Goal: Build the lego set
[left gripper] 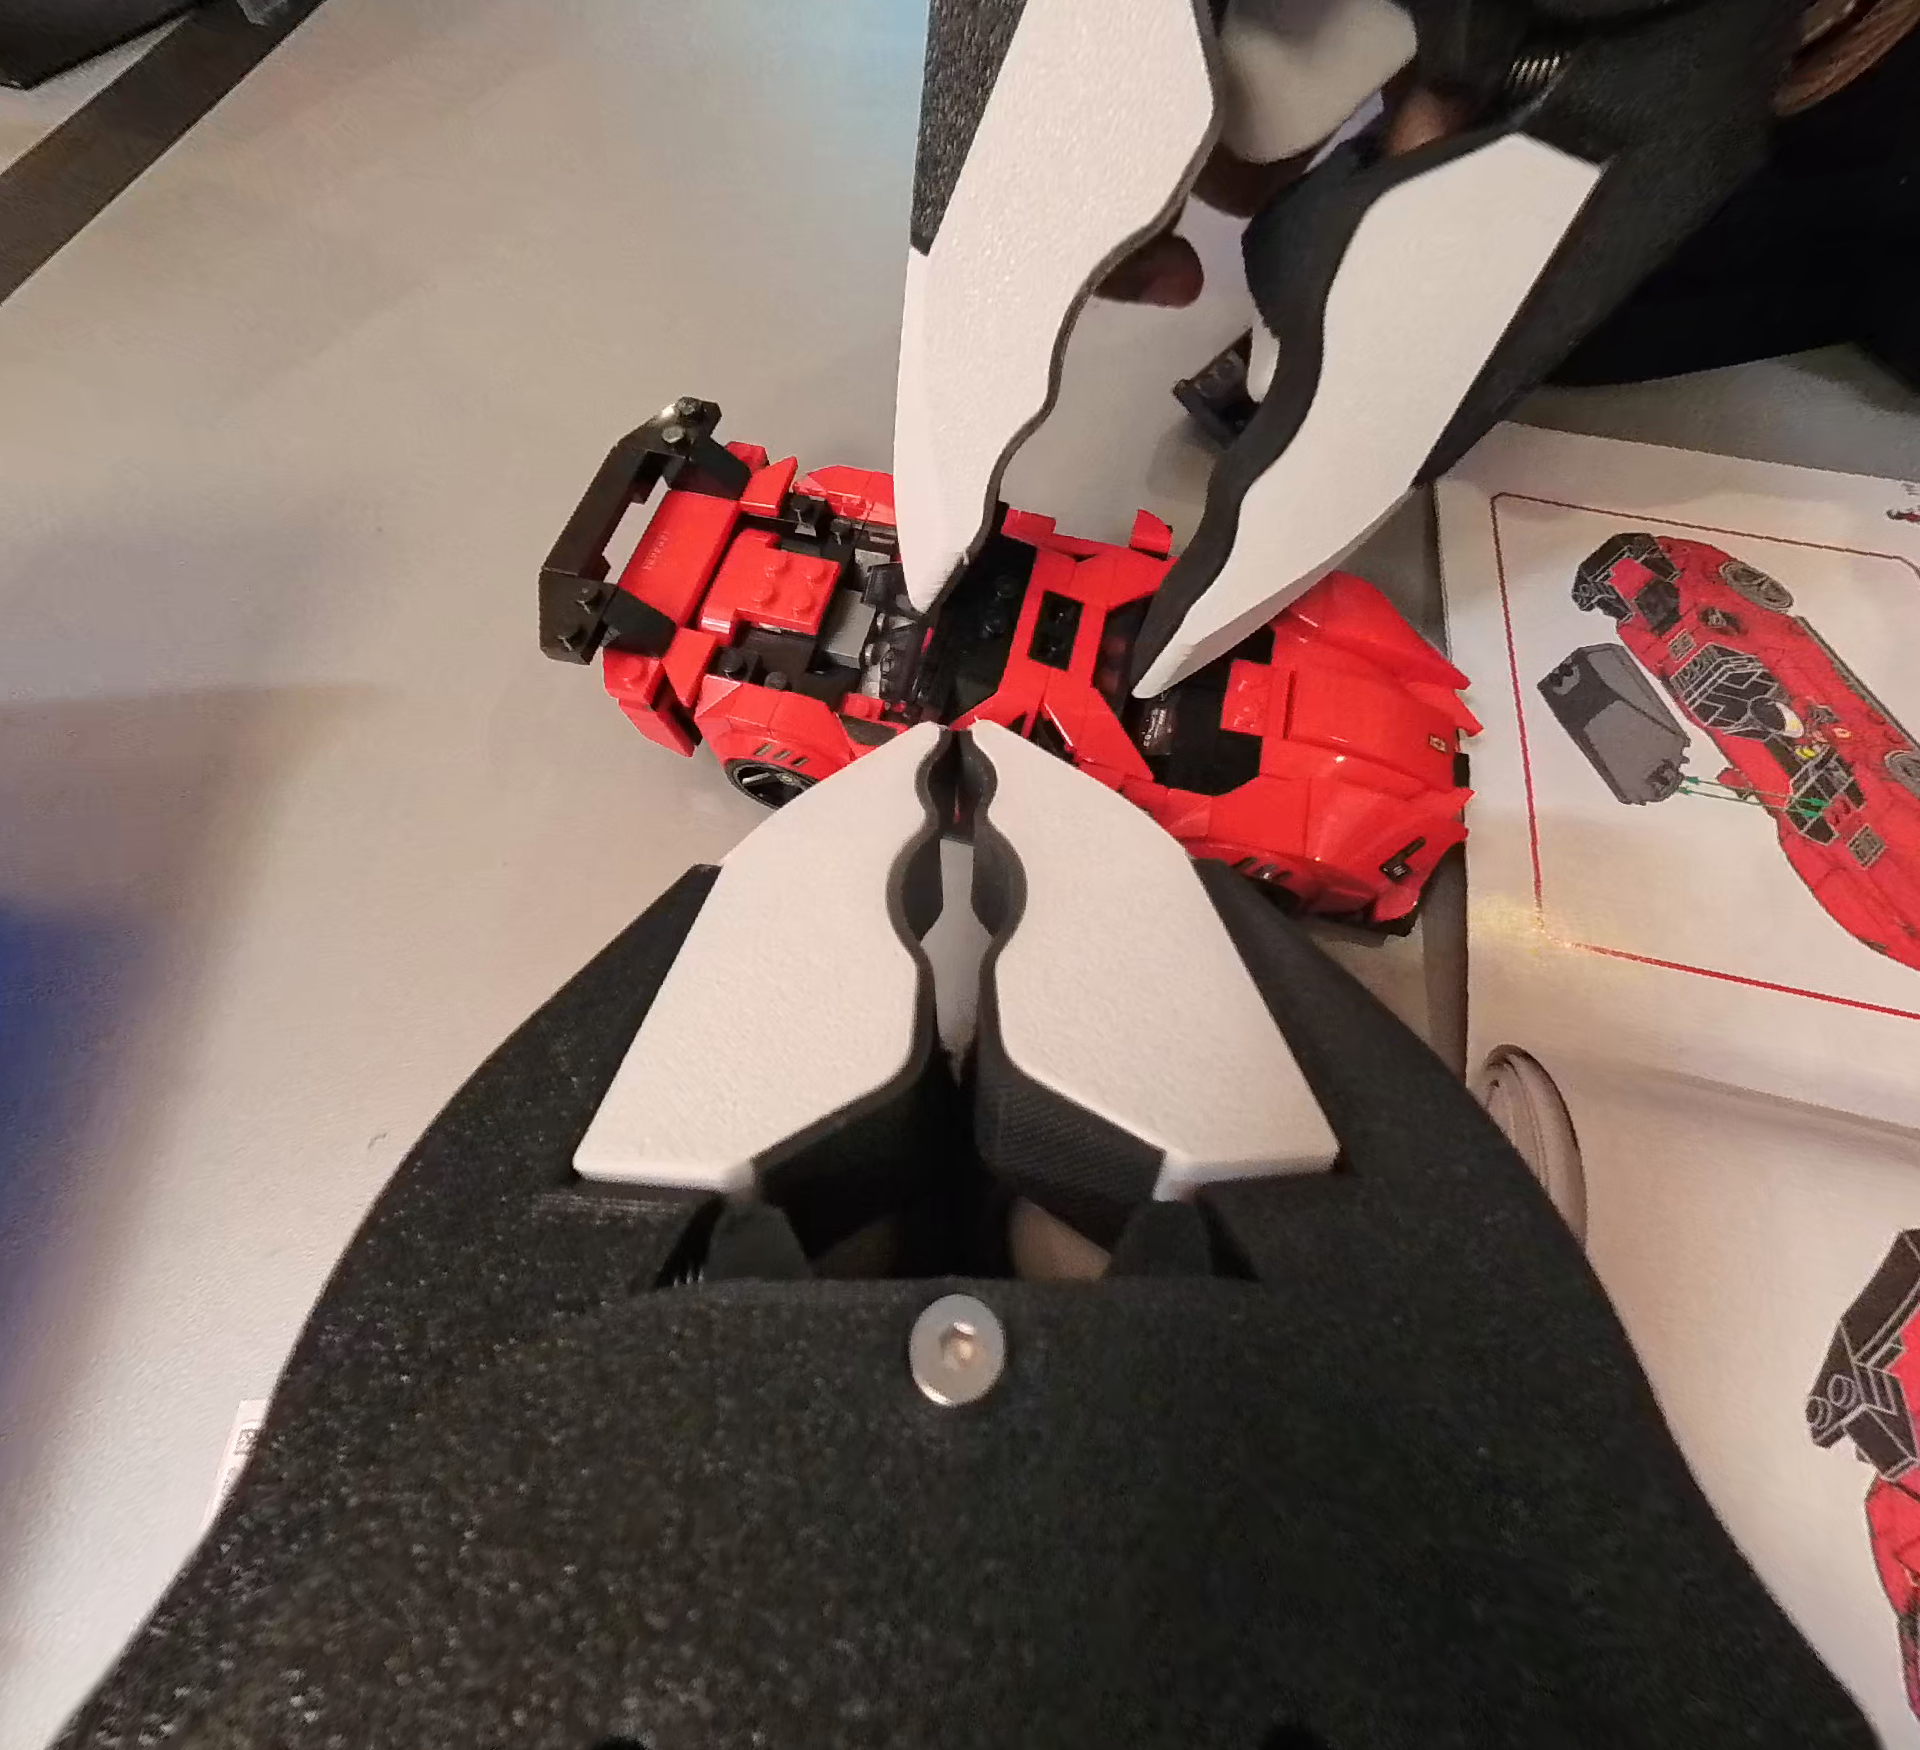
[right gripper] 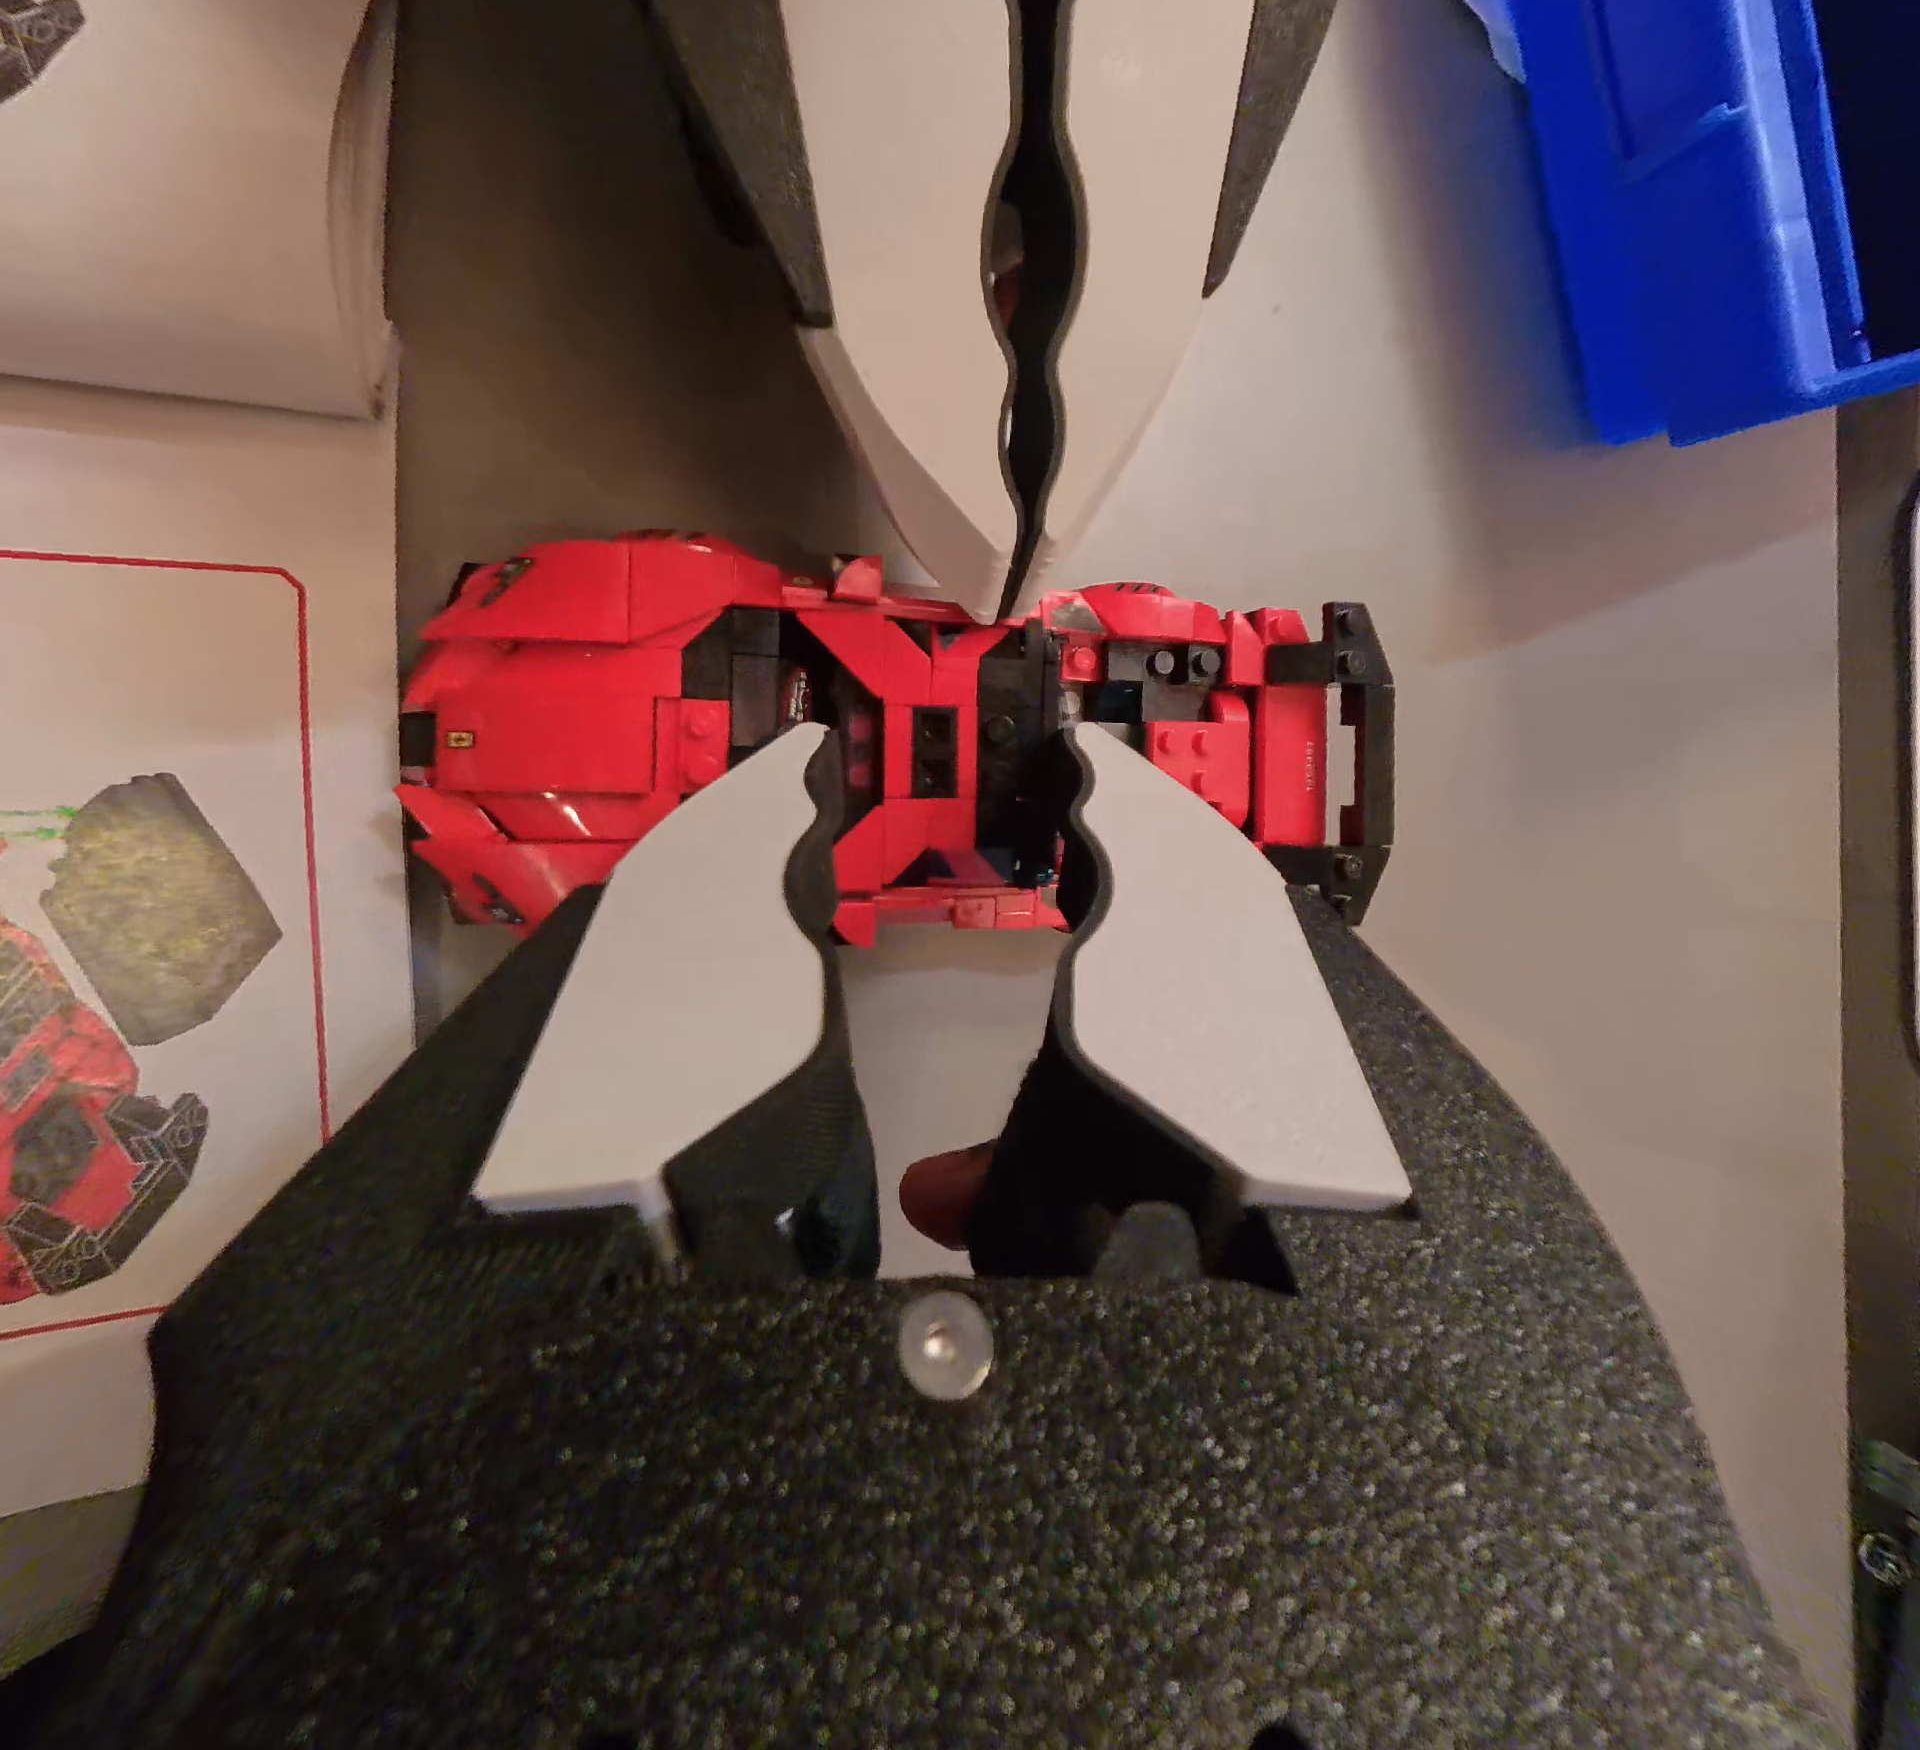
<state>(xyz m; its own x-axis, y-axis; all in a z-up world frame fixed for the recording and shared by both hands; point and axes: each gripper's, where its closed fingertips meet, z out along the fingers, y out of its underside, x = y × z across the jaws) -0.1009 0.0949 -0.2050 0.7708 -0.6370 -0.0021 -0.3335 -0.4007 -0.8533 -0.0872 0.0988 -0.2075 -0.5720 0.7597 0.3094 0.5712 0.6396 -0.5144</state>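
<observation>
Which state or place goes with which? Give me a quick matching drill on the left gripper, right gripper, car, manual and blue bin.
Things:
1. left gripper
2. right gripper
3. car
4. manual
5. blue bin

States or places:
A. fingers spread, tips over the car's open middle
B. lies open beside the car's nose
C. fingers together, tips at the car's side
D. far corner of the table in the right wrist view
E. on the table between both grippers, roof part missing

Pairs: 1-C, 2-A, 3-E, 4-B, 5-D
</observation>
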